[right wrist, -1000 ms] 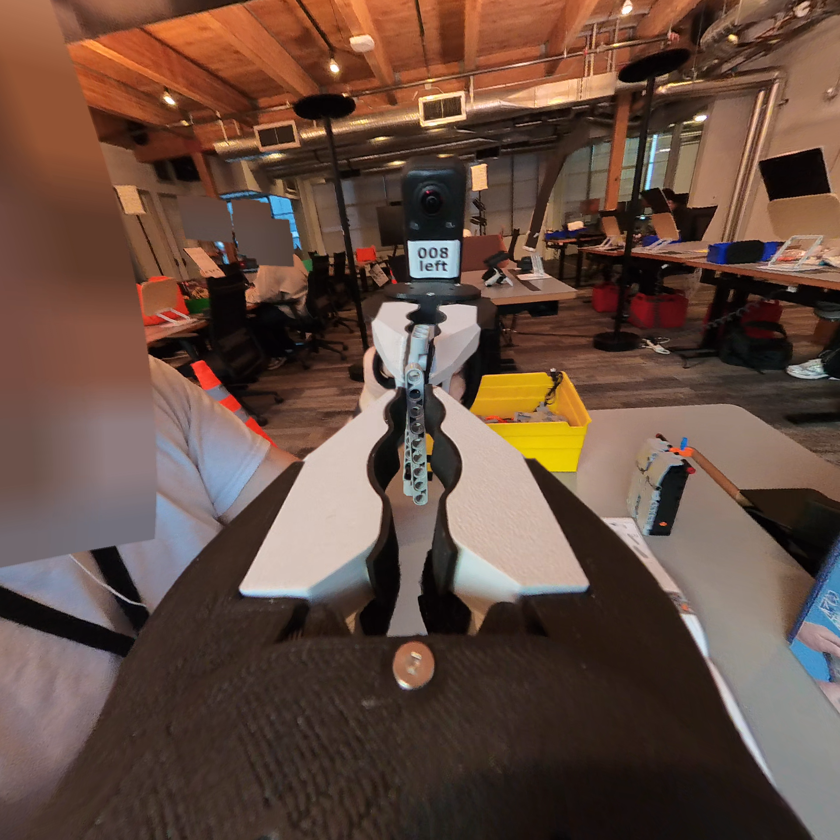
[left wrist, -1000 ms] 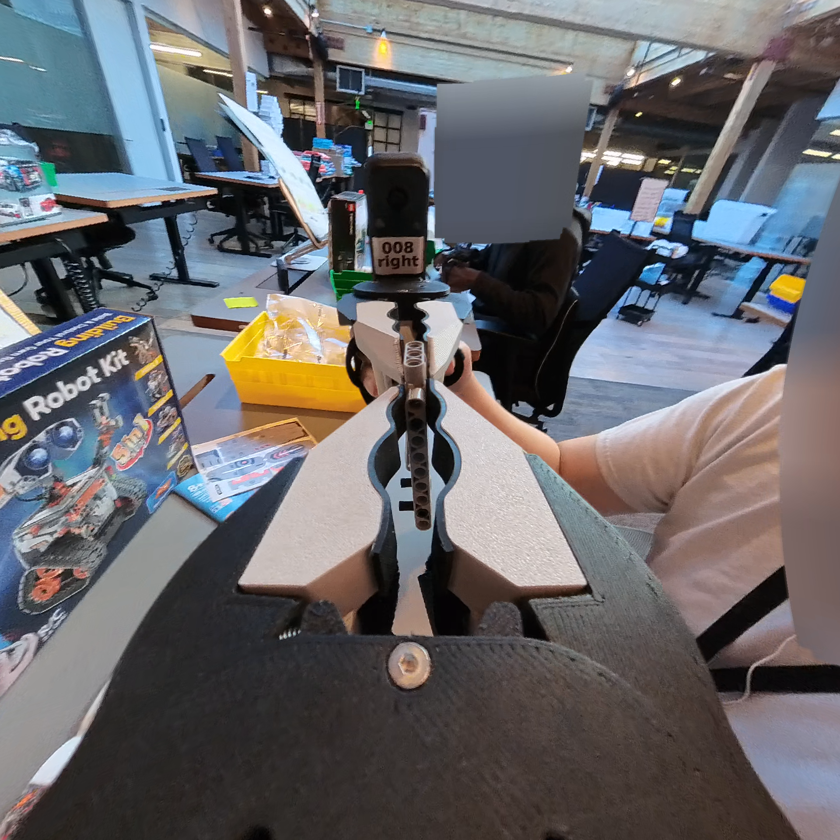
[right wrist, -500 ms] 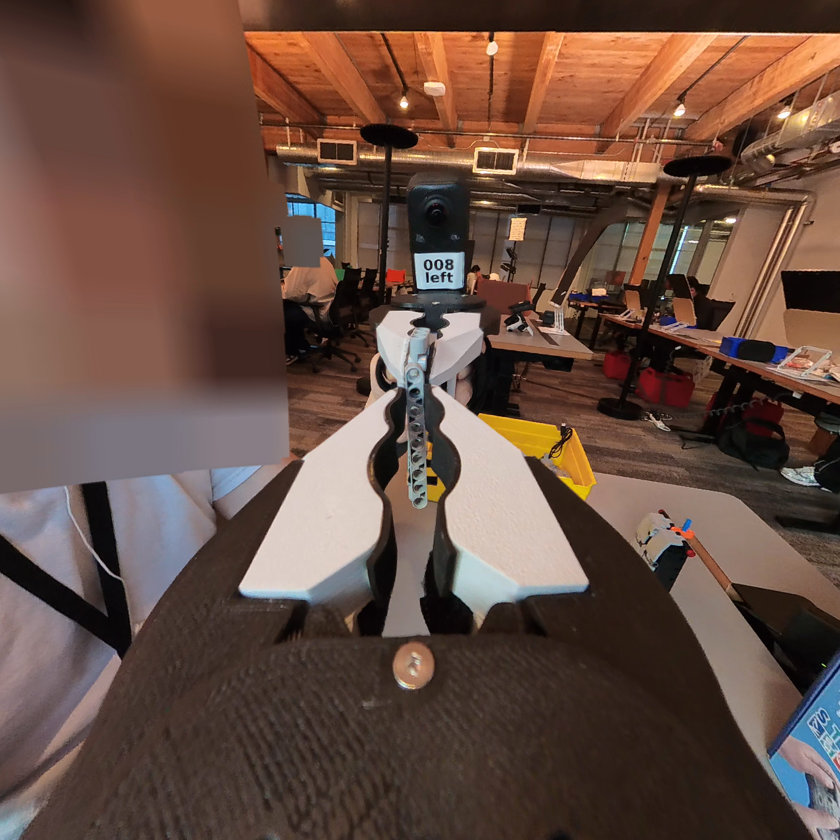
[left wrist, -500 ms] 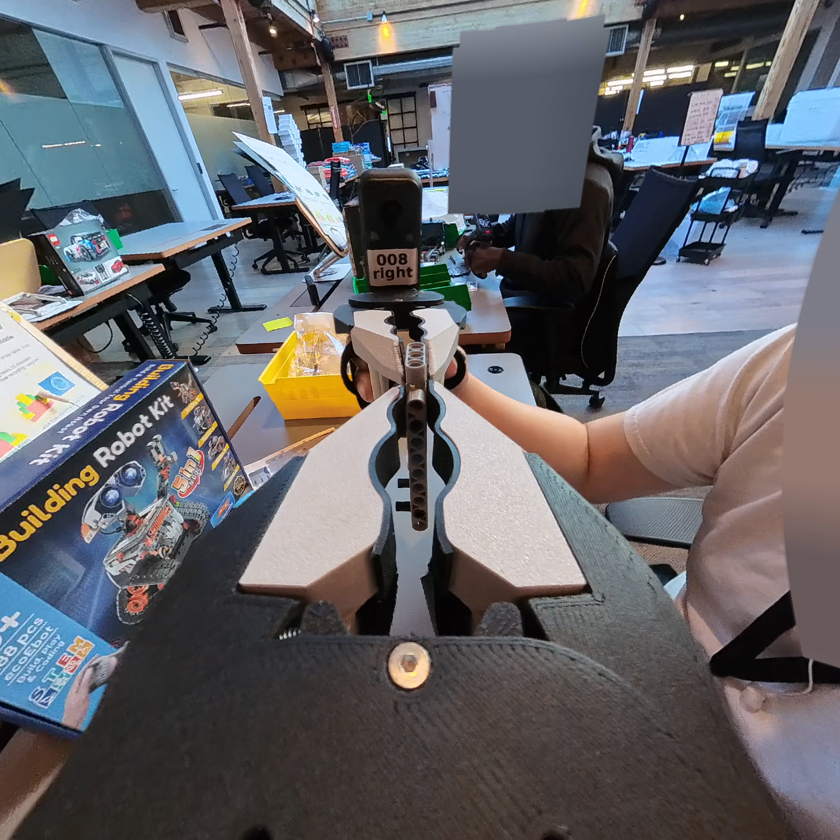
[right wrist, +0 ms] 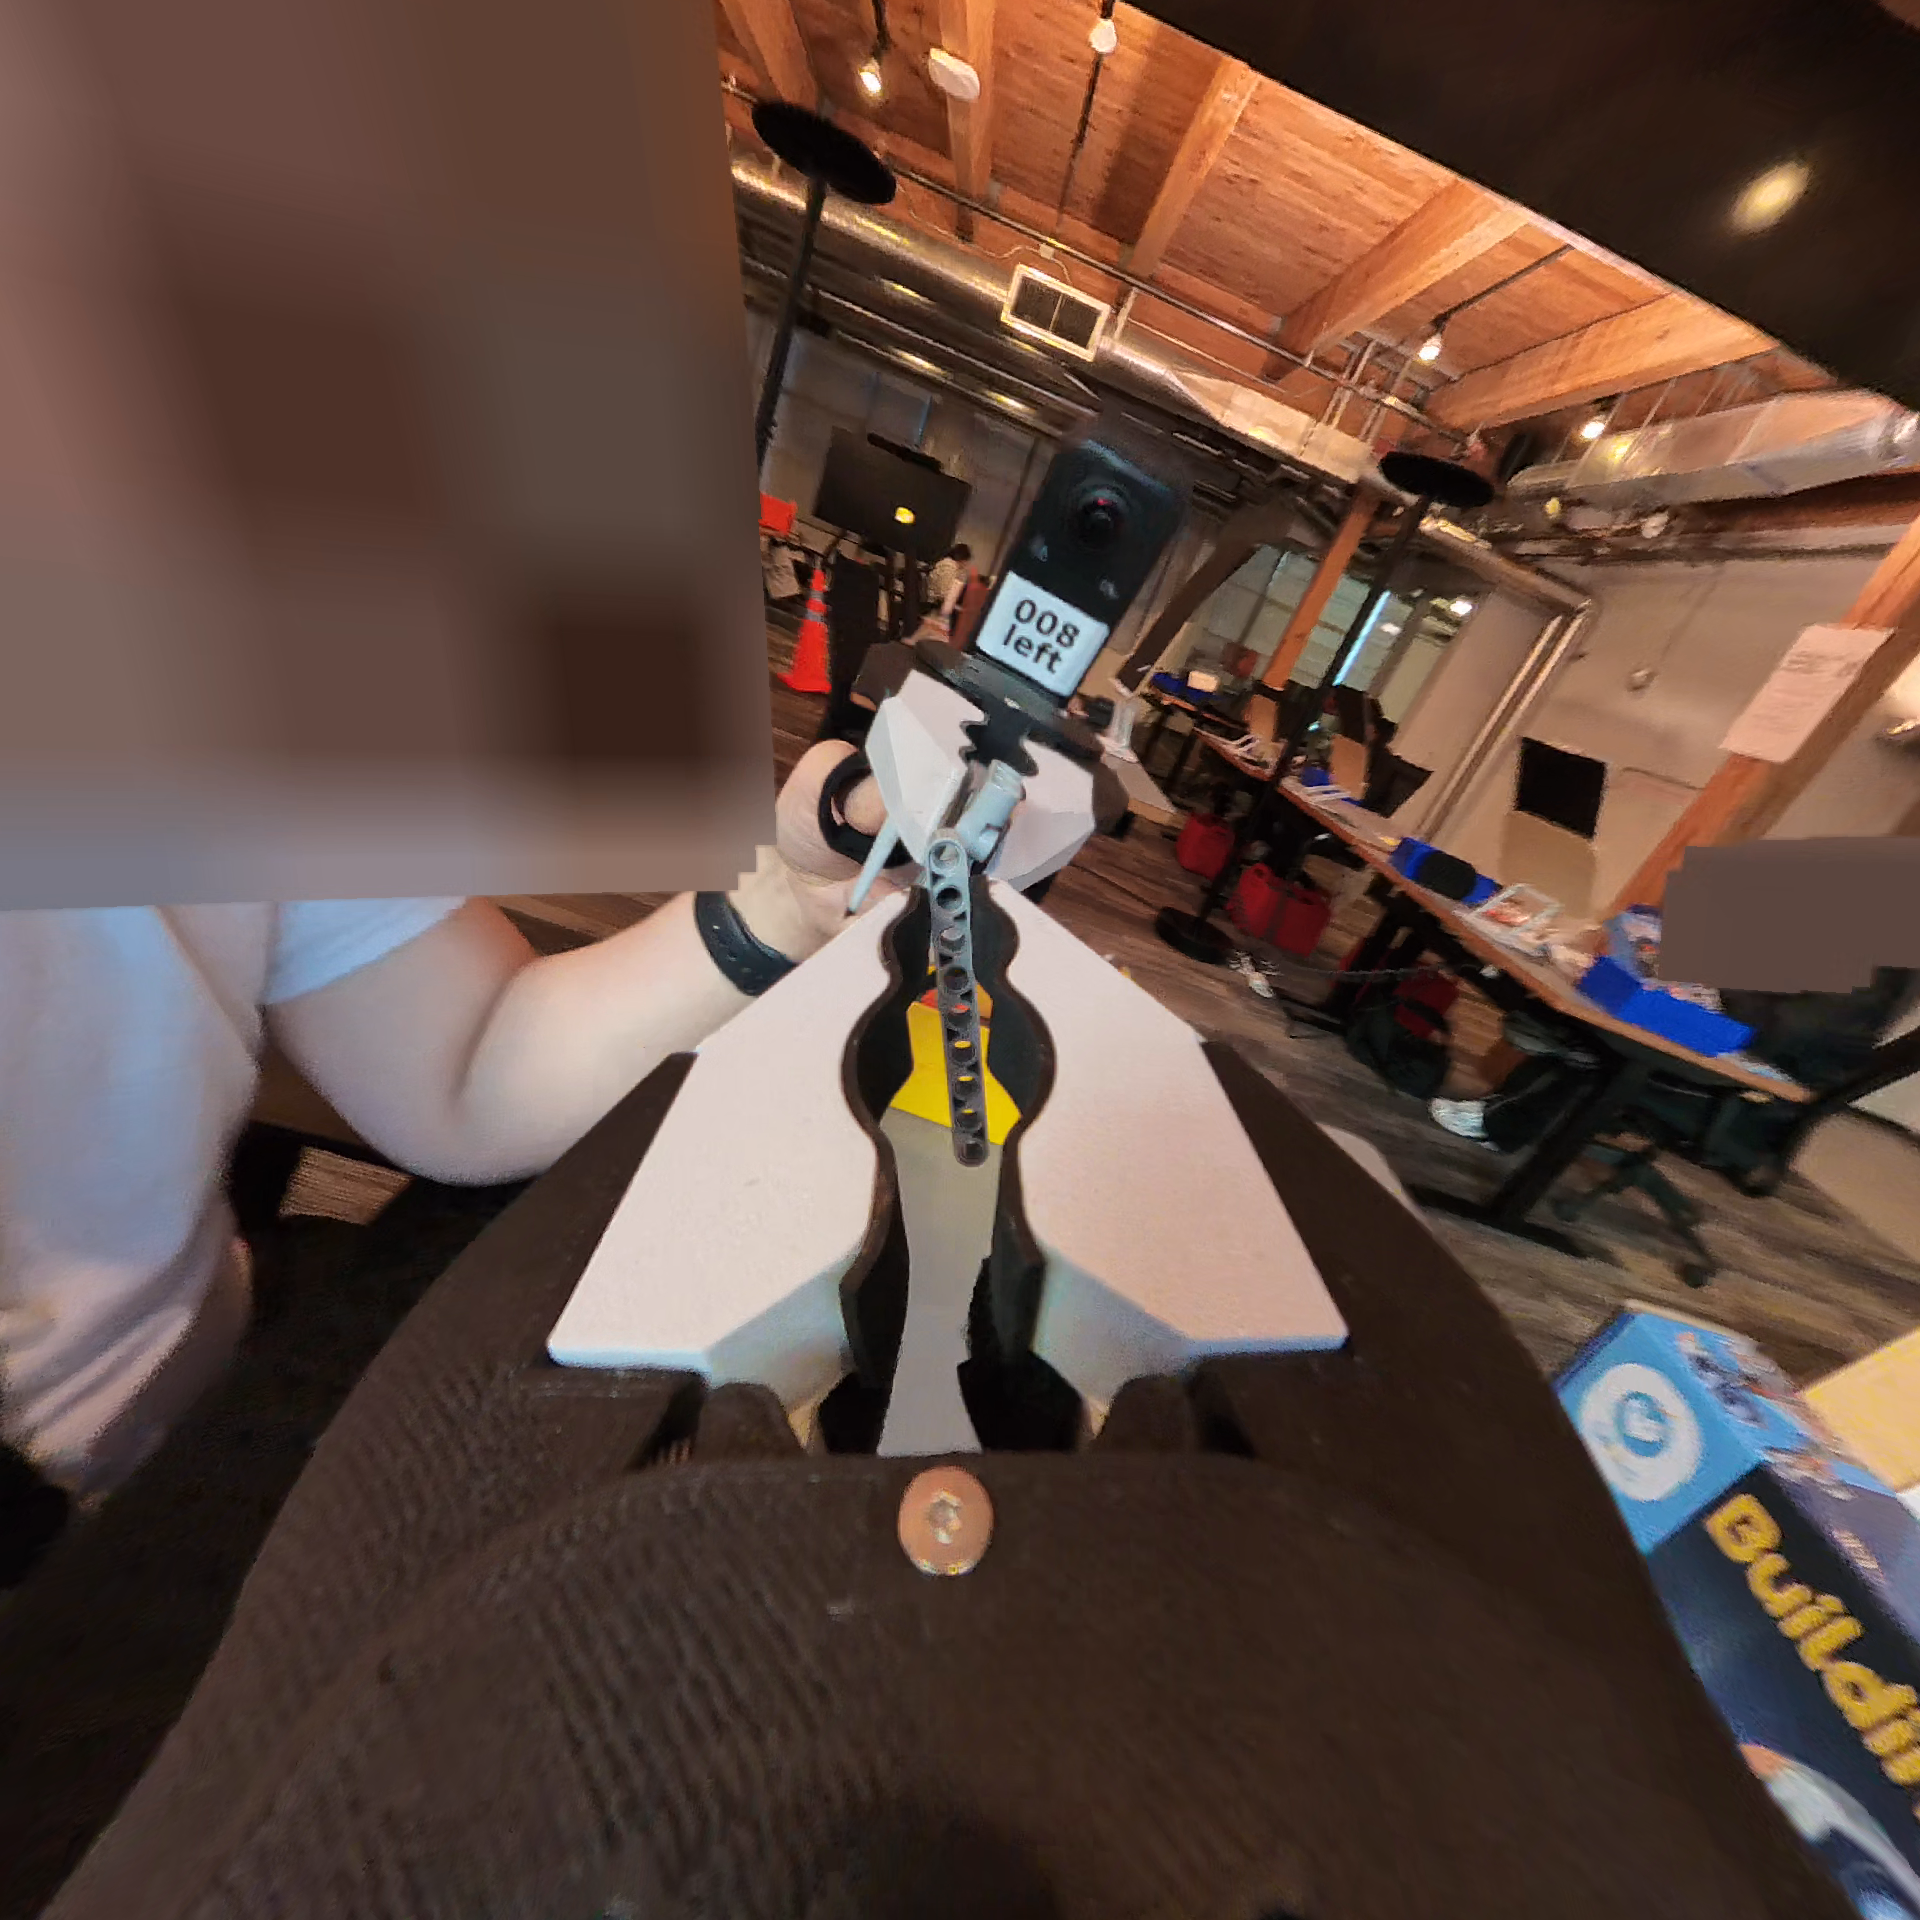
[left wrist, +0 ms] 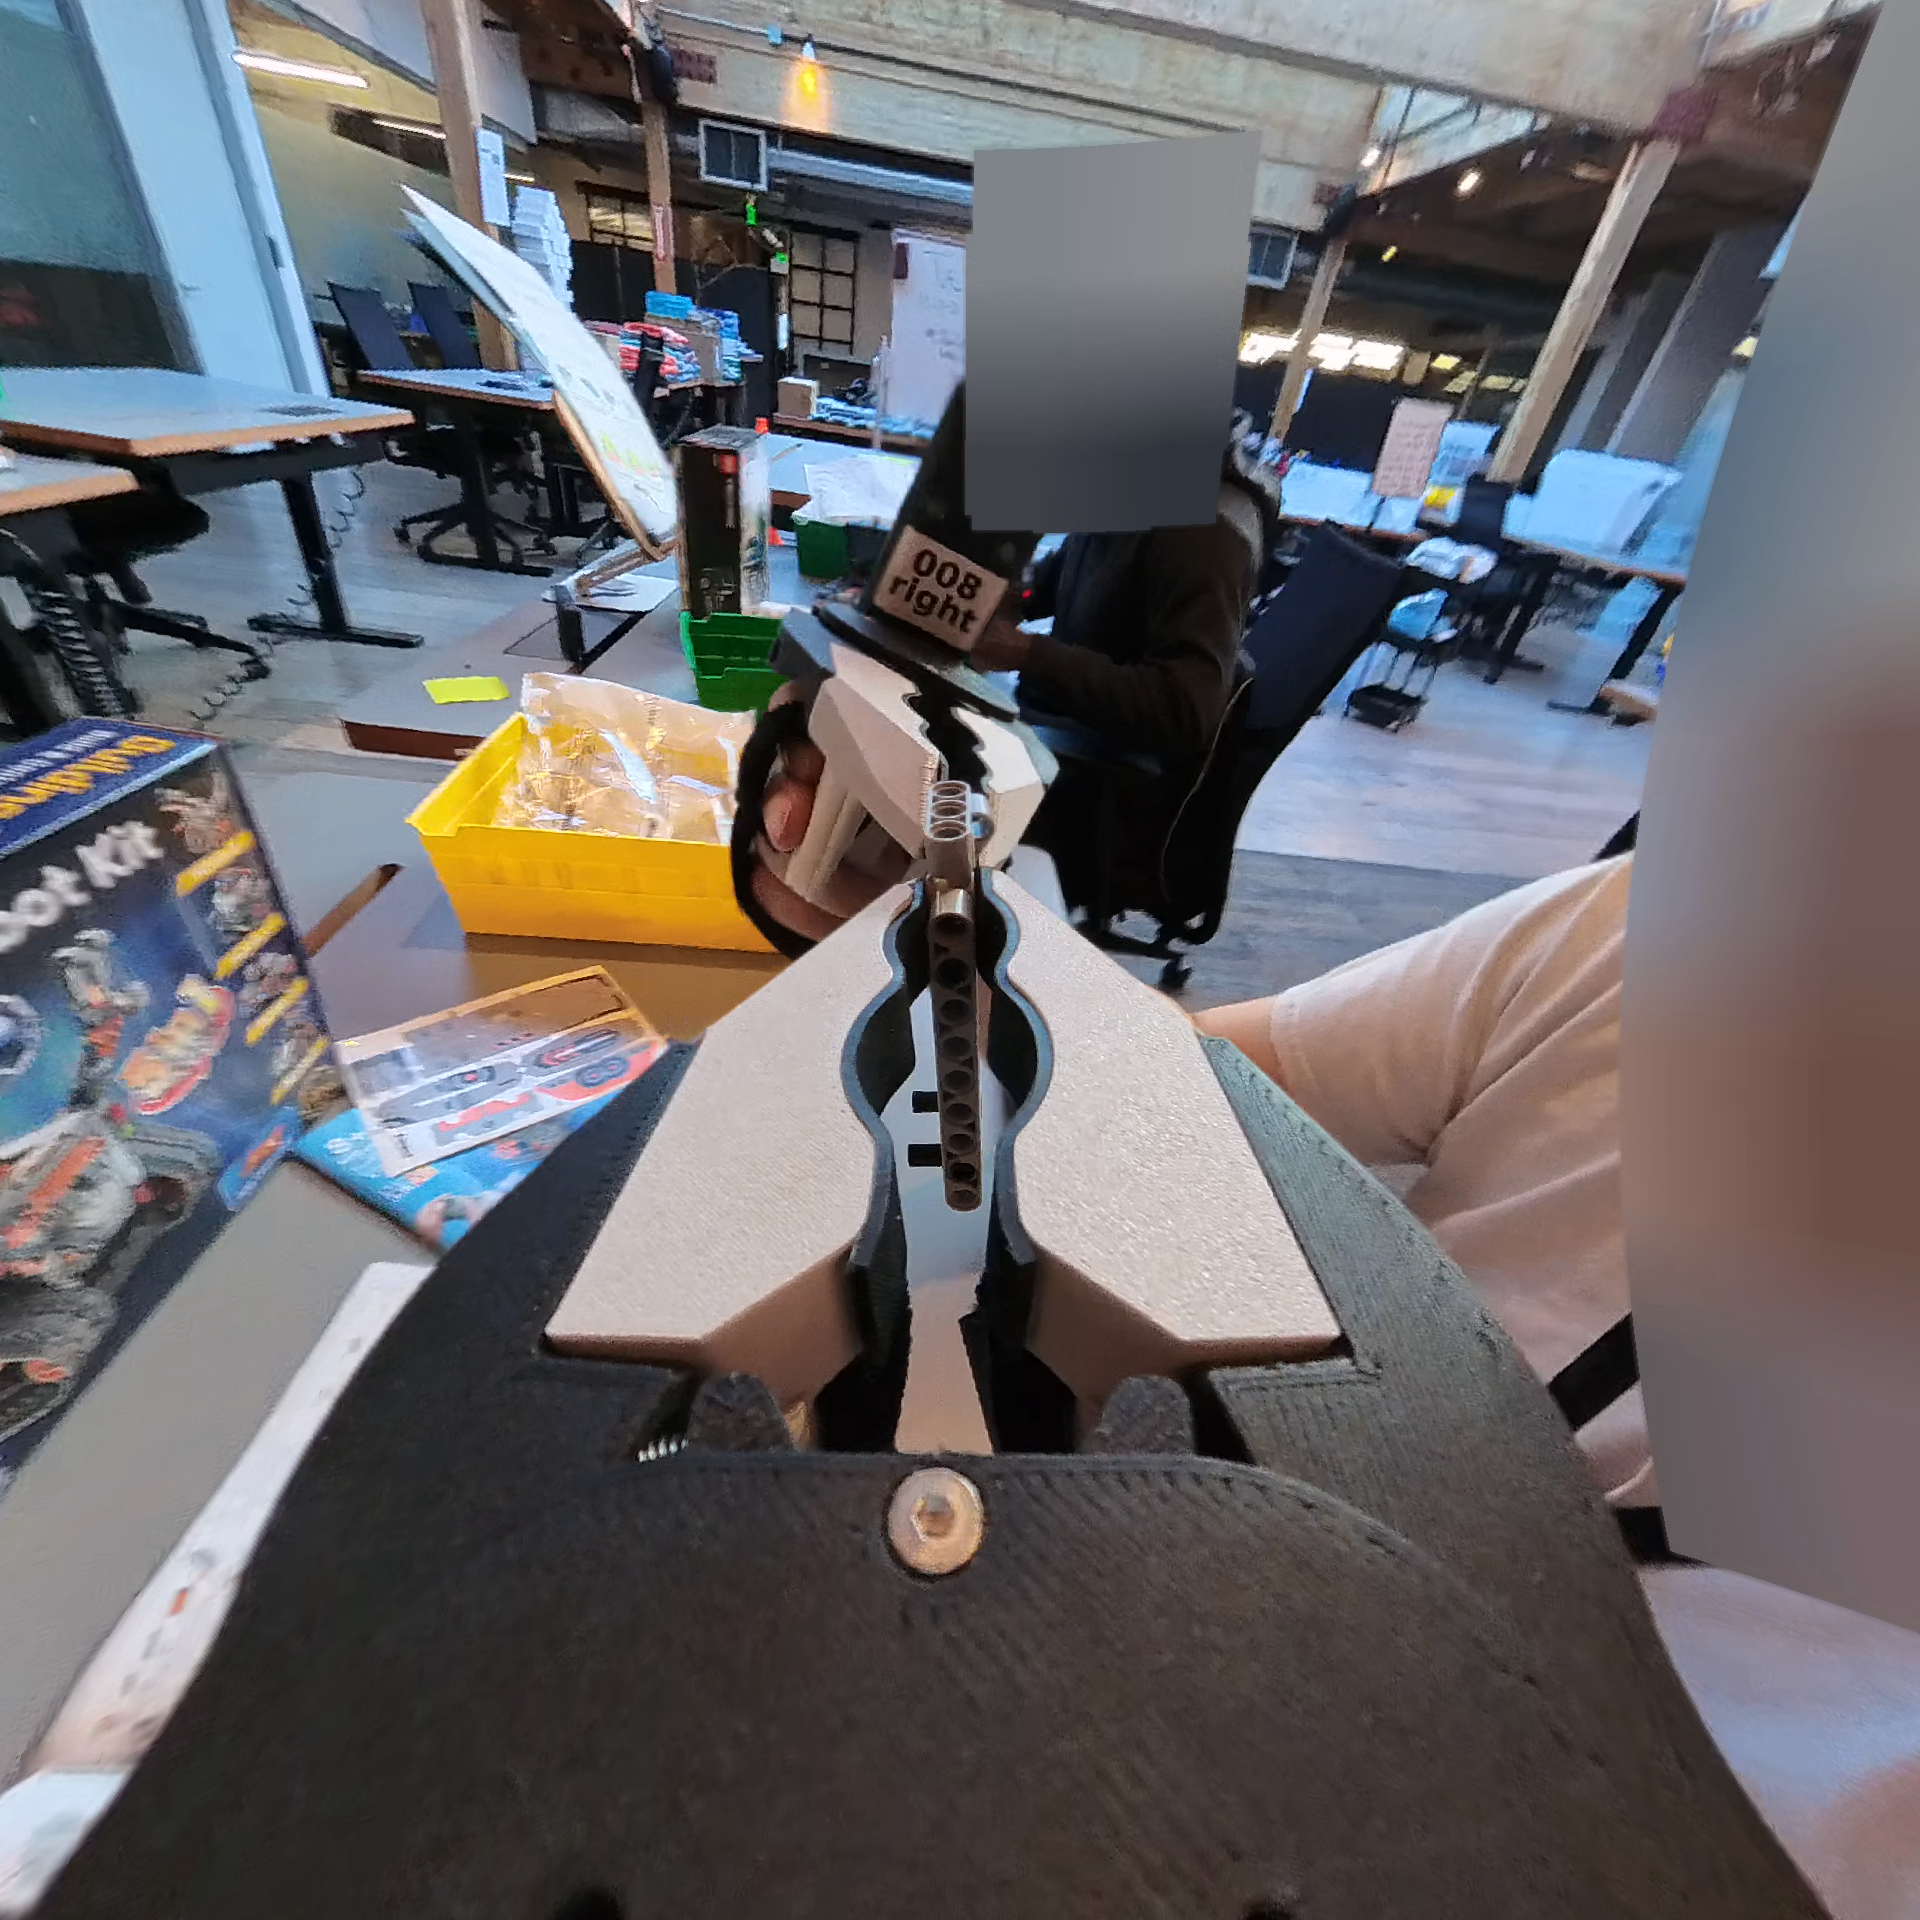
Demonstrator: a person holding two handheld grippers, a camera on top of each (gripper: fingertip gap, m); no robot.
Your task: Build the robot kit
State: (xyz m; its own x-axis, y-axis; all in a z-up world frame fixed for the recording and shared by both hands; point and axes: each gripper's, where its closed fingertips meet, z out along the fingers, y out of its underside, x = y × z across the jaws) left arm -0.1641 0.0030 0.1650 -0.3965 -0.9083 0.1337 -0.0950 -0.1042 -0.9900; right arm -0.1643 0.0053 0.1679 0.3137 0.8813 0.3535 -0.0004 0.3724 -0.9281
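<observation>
In the left wrist view, my left gripper is shut on a dark grey perforated beam that runs back between its white fingers. My right gripper faces it tip to tip, tilted, and is shut on a light grey perforated beam. The two beam ends meet between the tips. In the right wrist view, my right gripper is shut on its grey beam. The left gripper stands opposite with a pale beam end sticking out. Both are held in the air above the table.
A yellow bin with plastic bags stands on the table behind the grippers. A robot kit box stands at the left, also seen in the right wrist view. Leaflets lie beside it. A seated person is beyond. Only a small space, under 4 cm, lies between the two pairs of fingers.
Both grippers have tilted and swung, so the opposite gripper now leans to one side instead of standing square. The beams now meet at an angle. Both stay shut on their beams.
</observation>
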